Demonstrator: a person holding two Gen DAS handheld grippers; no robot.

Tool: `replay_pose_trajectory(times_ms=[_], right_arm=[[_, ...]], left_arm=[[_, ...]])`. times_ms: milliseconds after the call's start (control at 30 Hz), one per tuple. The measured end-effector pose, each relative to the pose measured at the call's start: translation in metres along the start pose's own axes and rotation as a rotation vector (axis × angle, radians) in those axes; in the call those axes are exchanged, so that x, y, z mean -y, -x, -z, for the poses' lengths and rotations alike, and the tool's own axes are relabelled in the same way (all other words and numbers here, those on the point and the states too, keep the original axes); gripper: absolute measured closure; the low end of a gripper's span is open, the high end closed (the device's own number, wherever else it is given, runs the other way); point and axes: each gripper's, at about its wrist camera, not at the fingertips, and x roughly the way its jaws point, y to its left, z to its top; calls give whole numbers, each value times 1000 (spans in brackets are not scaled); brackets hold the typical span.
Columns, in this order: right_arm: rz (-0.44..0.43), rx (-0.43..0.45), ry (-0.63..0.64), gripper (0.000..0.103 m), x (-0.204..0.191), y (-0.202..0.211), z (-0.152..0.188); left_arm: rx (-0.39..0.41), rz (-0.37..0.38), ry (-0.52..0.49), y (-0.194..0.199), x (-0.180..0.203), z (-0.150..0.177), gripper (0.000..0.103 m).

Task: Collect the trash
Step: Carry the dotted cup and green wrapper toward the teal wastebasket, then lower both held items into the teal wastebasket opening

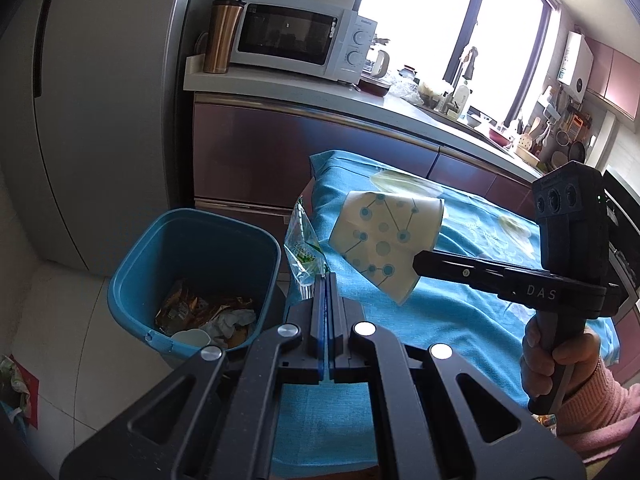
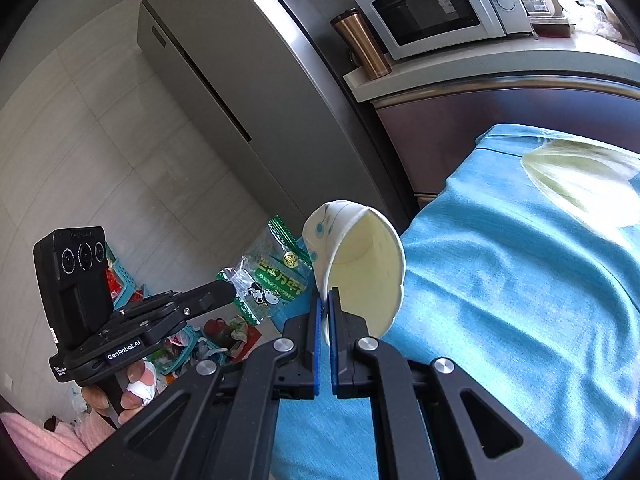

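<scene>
Black left gripper [image 1: 325,280] angled down, clamped on crinkly clear wrapper [image 1: 303,254]; right gripper [image 2: 328,300] pinching thin paper cup [image 2: 360,264] rim.

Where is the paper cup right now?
The paper cup is pinched by its rim in the right hand-held gripper, held tilted in the air over the blue tablecloth's edge, just right of the snack wrapper and the blue bin.
</scene>
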Motion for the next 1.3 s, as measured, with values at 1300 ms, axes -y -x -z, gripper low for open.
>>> replay_pose_trajectory(times_ms=[1300], right_arm=[[14, -60, 76, 100, -27, -32, -11]], left_arm=[[-20, -91, 75, -19, -39, -1, 102]])
